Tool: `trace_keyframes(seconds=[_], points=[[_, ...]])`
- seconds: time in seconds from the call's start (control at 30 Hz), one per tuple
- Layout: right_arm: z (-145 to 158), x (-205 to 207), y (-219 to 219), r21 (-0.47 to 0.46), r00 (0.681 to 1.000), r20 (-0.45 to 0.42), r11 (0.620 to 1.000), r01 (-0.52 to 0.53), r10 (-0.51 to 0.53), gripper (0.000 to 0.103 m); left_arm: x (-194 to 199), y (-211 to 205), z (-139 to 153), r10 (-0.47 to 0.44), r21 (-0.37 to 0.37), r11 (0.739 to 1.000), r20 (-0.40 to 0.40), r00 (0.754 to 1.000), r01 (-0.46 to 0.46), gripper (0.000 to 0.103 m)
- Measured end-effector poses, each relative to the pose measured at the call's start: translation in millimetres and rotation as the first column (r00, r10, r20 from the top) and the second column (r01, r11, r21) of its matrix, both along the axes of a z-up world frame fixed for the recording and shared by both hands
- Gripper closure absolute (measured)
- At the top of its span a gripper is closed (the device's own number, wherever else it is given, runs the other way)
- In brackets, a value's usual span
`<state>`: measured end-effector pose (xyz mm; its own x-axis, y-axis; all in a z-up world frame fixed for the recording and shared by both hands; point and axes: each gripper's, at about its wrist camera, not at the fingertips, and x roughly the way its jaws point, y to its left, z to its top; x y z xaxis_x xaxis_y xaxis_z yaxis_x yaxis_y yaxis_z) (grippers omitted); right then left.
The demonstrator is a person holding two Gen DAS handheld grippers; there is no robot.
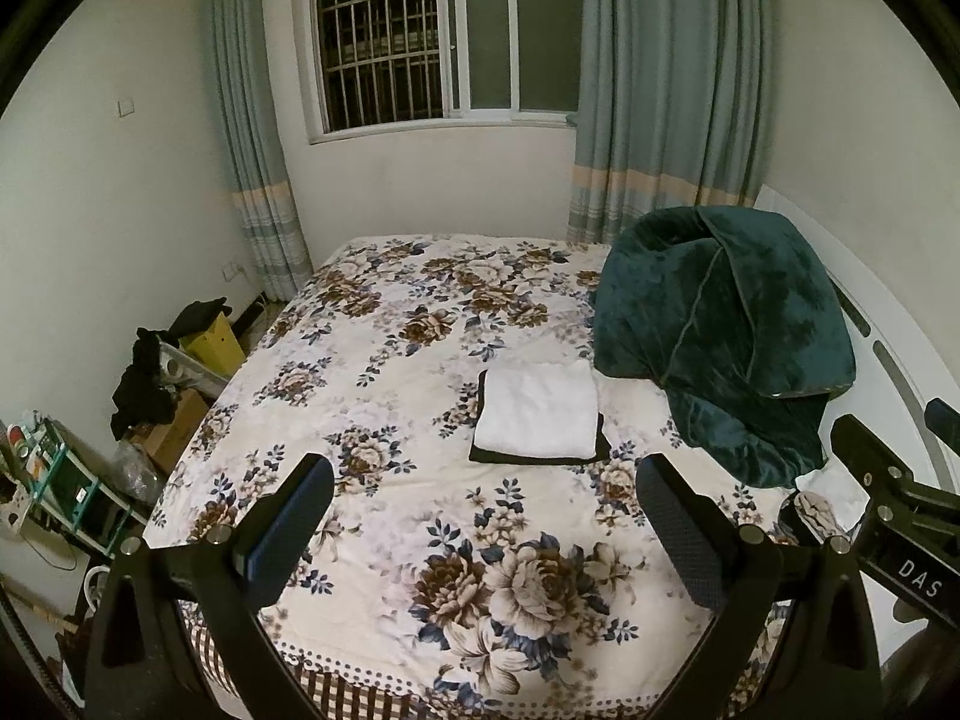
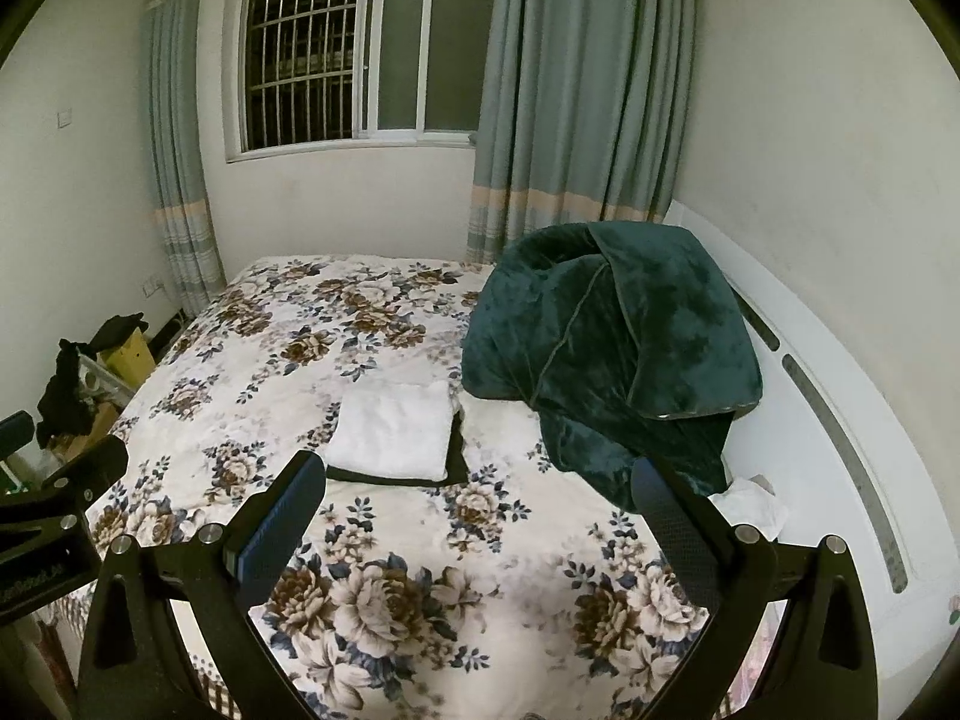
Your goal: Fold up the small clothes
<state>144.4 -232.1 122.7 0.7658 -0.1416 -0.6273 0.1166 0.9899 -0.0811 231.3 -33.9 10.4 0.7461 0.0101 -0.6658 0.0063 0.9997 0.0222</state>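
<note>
A folded white garment [image 1: 537, 409] lies on top of a folded black garment [image 1: 543, 457] in the middle of the flowered bed [image 1: 384, 360]. Both show in the right wrist view too, the white one [image 2: 393, 429] over the black one [image 2: 459, 461]. My left gripper [image 1: 485, 480] is open and empty, held above the bed's near part, short of the stack. My right gripper [image 2: 479, 480] is open and empty, also short of the stack and to its right. A crumpled white cloth [image 2: 750, 507] lies by the right edge of the bed.
A dark green blanket [image 1: 720, 336] is heaped on the bed's right side against the white headboard [image 2: 840, 420]. Boxes and dark clothes [image 1: 156, 372] crowd the floor left of the bed. A shelf [image 1: 54, 480] stands at the near left. A window and curtains are behind.
</note>
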Motion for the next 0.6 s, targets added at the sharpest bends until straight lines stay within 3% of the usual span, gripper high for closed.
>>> trace_keyframes(seconds=[0.6], points=[[2, 4, 0, 0.002, 1.000, 0.006, 1.000, -0.008, 0.008, 0.000, 0, 7, 10, 0.020, -0.001, 1.000, 0.009, 1.000, -0.020, 0.000]])
